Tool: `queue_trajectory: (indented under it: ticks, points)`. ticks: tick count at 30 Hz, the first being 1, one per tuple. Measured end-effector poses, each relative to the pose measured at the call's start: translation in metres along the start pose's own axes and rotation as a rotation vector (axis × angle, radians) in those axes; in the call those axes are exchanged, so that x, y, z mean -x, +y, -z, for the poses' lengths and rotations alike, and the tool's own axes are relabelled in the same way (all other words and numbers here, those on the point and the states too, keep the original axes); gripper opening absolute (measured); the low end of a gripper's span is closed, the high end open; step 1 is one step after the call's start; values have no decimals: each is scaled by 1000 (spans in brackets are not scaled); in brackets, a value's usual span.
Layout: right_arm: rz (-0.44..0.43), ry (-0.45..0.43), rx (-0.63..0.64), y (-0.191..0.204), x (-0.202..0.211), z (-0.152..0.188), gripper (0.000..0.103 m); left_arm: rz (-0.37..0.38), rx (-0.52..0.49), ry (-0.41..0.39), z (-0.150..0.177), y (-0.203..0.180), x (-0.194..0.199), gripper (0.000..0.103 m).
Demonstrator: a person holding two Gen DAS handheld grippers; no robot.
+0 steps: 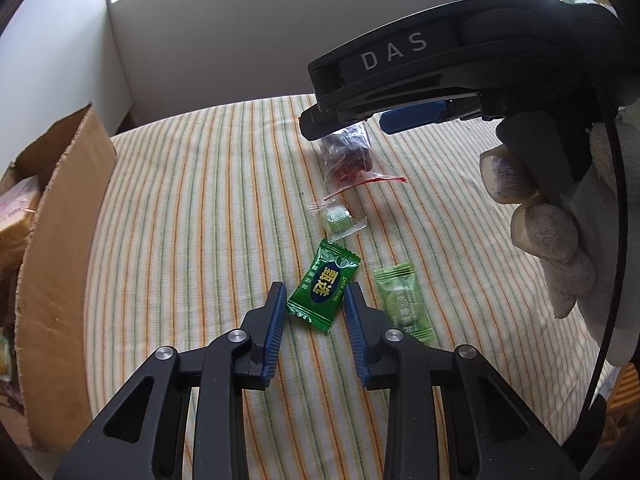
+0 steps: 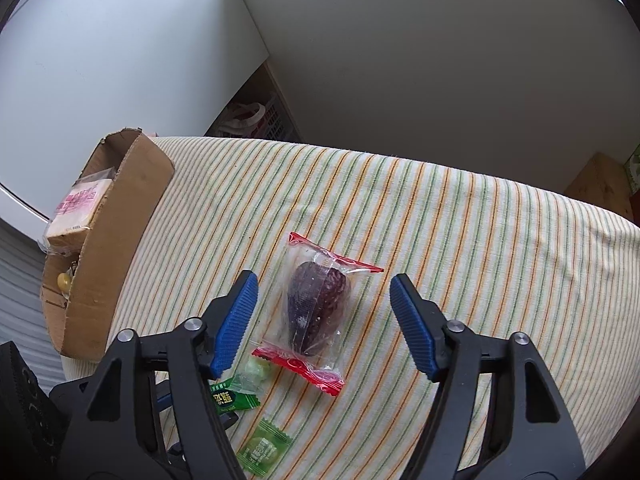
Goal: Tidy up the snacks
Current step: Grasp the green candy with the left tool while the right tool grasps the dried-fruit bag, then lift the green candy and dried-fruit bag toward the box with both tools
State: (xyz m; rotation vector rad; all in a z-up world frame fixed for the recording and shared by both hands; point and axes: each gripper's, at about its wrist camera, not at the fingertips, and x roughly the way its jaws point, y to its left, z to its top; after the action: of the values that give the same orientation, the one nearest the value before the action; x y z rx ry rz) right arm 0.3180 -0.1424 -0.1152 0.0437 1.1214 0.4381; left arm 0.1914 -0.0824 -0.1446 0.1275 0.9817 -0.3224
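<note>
A dark green candy packet (image 1: 324, 294) lies flat on the striped cloth, and my left gripper (image 1: 316, 292) is shut on it, a blue pad touching each side. Farther back lies a clear packet with red ends and a dark red date (image 1: 348, 156) (image 2: 320, 308). My right gripper (image 2: 324, 280), held by a white-gloved hand (image 1: 548, 248), hangs over it. Its pads stand open on either side of the packet and touch nothing. In the right wrist view the dark green packet (image 2: 230, 398) is half hidden behind the right gripper's left finger.
A small clear-wrapped pale green sweet (image 1: 338, 220) (image 2: 256, 372) lies between the two packets. A light green packet (image 1: 404, 300) (image 2: 262, 450) lies to the right of the left gripper. An open cardboard box (image 1: 60, 240) (image 2: 116, 240) holding wrapped snacks stands at the table's left edge.
</note>
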Motion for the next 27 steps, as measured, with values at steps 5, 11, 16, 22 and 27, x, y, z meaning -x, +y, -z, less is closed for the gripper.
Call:
queue_trajectory:
  ticks: [5,11,16,22,27]
  points:
    - [8,54,17,7,-15,-1,53,6,-10,-6,2,0,0,28]
    - [15,69,16,1,-16,0,38,15,-21,-17,3,10,7,28]
    - [10,74,15,-4,-12,2,36,27,-85,-20,2,-8,8,28]
    - [8,72,10,-8,-9,3,35,21,-89,-24,5,-15,11,28]
    - [0,70,8,-13,-4,6,35,12,-87,-22,-4,-15,6,28]
